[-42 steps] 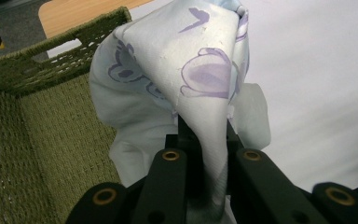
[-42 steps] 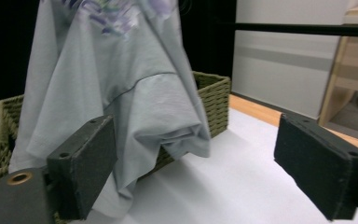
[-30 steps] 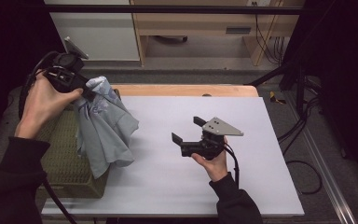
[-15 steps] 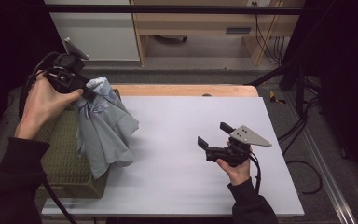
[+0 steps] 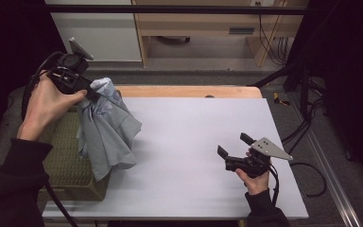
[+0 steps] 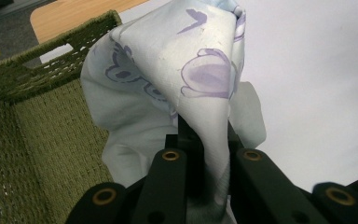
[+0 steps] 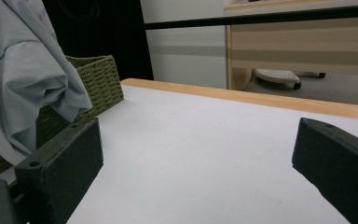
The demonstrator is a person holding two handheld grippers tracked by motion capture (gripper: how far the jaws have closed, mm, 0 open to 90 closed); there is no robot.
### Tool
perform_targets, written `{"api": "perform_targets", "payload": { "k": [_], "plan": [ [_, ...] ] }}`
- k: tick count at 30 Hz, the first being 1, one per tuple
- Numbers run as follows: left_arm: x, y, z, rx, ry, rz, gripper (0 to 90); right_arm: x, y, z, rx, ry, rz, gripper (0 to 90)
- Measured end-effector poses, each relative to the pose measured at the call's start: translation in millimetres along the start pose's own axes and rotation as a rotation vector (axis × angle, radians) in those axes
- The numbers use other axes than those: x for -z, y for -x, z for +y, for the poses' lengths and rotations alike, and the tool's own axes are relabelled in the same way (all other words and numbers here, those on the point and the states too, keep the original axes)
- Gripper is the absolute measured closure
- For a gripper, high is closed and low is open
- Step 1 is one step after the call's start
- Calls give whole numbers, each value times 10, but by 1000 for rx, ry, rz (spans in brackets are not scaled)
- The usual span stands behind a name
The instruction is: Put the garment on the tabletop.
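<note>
Two hand-held grippers: left (image 5: 92, 92) clamps garment (image 5: 106, 130) over basket (image 5: 66, 161) edge; right (image 5: 234, 147) agape, empty, near table (image 5: 194, 123) edge.

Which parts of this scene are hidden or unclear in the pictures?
- Basket inside: in the high view the hanging cloth and the person's left arm cover much of it; whether anything else lies in it cannot be told.
- Left tool pads: in the left gripper view the cloth wraps over them.
- Cloth's full shape: bunched; the left gripper view cuts it at the top edge.
- Right tool: in the right gripper view its right jaw is cut off by the edge.
</note>
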State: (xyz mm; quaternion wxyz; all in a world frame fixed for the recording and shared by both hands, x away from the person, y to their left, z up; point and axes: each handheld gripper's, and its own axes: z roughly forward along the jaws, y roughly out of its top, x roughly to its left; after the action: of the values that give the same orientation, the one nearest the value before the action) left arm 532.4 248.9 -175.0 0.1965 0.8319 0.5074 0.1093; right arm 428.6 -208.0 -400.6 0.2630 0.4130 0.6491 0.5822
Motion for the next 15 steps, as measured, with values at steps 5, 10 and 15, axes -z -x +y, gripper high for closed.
{"api": "perform_targets", "payload": {
  "k": [5,10,15],
  "plan": [
    [18,84,11,-19,20,-9,851,50,28,-61,4,-14,-9,17],
    [40,195,42,-50,36,-19,851,91,34,-68,16,-11,-17,15],
    [46,374,85,-100,44,-32,851,127,40,-65,10,-7,-14,15]
  ]
}}
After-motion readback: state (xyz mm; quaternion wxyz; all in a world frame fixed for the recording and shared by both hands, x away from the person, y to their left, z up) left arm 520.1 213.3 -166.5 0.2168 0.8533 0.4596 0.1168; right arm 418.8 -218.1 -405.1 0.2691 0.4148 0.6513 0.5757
